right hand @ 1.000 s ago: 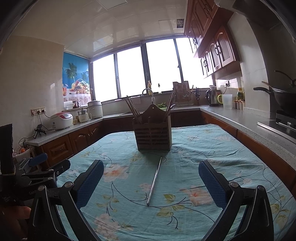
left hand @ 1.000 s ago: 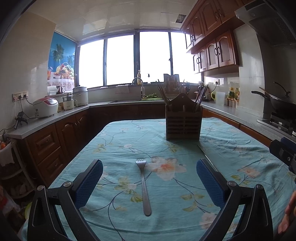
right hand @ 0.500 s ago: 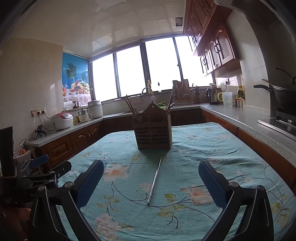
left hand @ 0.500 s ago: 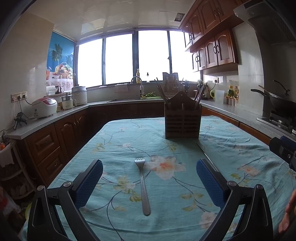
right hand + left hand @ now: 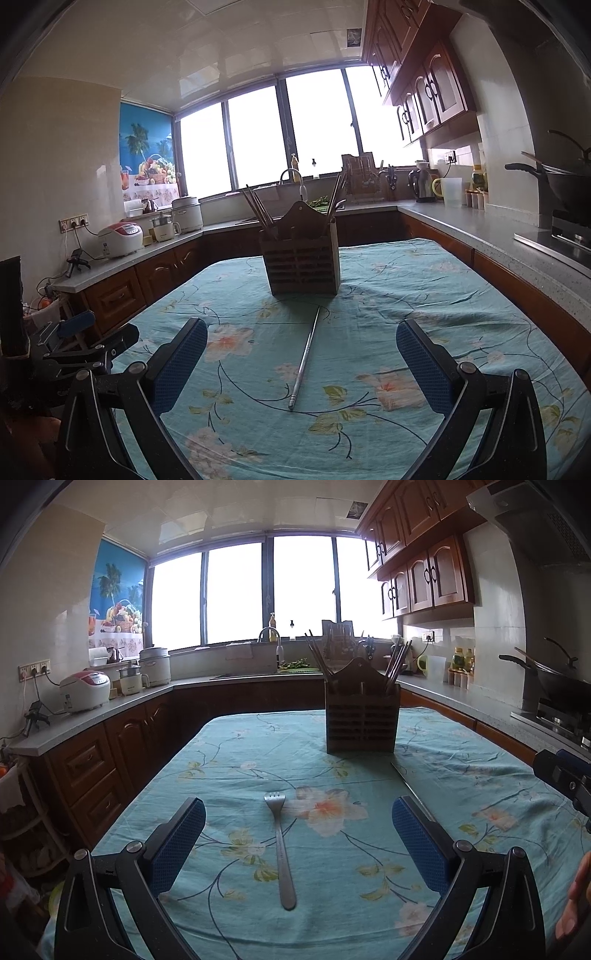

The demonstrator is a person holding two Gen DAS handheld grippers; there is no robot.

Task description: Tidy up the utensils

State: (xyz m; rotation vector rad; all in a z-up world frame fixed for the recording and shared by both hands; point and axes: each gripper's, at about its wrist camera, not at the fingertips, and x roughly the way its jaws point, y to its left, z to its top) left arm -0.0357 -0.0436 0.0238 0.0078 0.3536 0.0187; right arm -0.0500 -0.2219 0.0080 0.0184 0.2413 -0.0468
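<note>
Left tongs (image 5: 298, 825) wide open, empty; right tongs (image 5: 301, 347) too. Fork (image 5: 280, 849) looks thin, hard, slippery; grab middle of handle. Metal stick (image 5: 304, 360) same.

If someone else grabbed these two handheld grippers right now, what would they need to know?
Left gripper: open, empty, fork lying flat between its fingers.
Right gripper: open, empty, thin metal rod lying ahead of it.
Wooden utensil holder stands upright mid-table, chopsticks already in it.
Done: nothing picked up.
Left: grasp the fork and rod, put both in the holder.
</note>
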